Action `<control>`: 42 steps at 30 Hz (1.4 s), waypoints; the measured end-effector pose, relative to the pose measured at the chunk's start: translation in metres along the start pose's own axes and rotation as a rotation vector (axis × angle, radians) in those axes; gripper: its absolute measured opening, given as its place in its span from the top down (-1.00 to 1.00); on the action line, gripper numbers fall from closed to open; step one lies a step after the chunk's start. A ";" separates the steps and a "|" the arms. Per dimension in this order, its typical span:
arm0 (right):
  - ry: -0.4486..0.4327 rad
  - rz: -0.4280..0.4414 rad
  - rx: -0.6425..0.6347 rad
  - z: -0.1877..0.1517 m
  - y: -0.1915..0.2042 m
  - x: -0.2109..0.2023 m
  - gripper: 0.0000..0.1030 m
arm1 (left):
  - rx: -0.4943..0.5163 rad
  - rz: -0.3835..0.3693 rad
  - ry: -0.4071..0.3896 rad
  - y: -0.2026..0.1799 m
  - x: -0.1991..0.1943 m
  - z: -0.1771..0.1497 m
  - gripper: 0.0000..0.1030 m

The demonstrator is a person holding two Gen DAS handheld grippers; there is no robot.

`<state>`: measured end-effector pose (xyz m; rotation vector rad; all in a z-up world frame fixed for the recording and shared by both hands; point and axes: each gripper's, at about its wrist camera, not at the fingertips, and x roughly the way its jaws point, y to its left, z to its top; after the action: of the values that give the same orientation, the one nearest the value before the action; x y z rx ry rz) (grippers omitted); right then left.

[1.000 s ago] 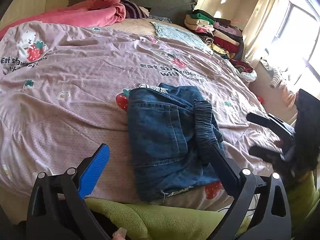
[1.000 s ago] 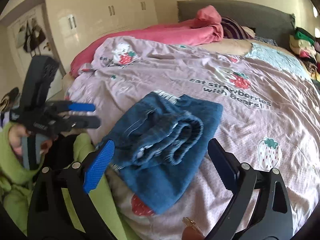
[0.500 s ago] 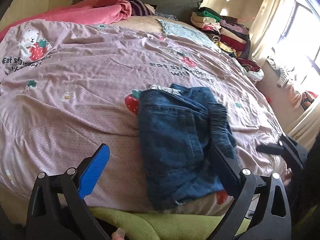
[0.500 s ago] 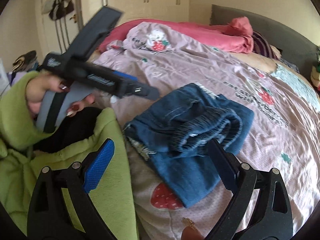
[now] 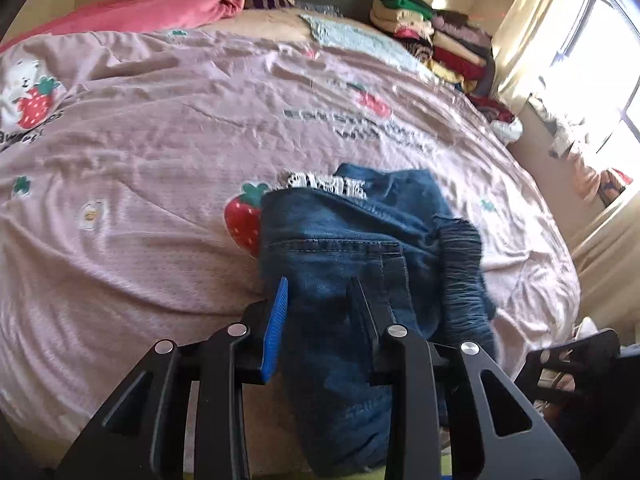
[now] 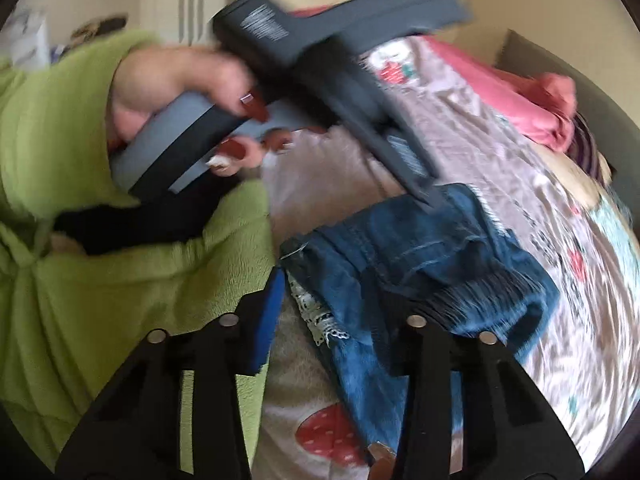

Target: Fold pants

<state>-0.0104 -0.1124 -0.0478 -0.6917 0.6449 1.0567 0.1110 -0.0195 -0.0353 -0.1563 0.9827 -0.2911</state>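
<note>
— Where are the pants sitting for you?

— Folded into a denim bundle on the pink strawberry bedspread, near the edge closest to me. On my left gripper the blue pad and the black finger are closing, and the near end of the bundle lies between them; I can't tell whether the pads have met the cloth.

— And the other side?

— My right gripper is closing too, with the bundle's lace-trimmed edge in the gap. The picture is blurred, so a firm grip I can't confirm. From that view I see the person's left hand, in a green sleeve, holding the left gripper's handle, its tips on the far edge of the denim.
</note>
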 end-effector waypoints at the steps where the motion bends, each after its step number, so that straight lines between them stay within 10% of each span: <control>1: 0.026 -0.018 -0.028 0.001 0.002 0.008 0.38 | 0.005 0.005 0.012 -0.001 0.006 0.001 0.45; 12: 0.006 0.080 -0.073 -0.005 0.007 0.000 0.98 | -0.001 0.007 0.037 0.004 0.022 0.006 0.40; 23: 0.023 0.124 0.044 -0.034 0.010 -0.002 0.79 | -0.008 -0.010 0.018 0.002 0.022 0.002 0.24; 32: -0.156 0.159 0.167 -0.020 -0.002 -0.057 0.57 | 0.004 -0.002 0.015 -0.002 0.020 -0.001 0.15; 42: -0.026 0.197 0.234 -0.010 -0.002 0.012 0.50 | 0.008 -0.001 0.018 -0.002 0.020 -0.001 0.14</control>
<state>-0.0055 -0.1143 -0.0624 -0.4165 0.8114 1.1469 0.1202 -0.0275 -0.0512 -0.1471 0.9987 -0.2983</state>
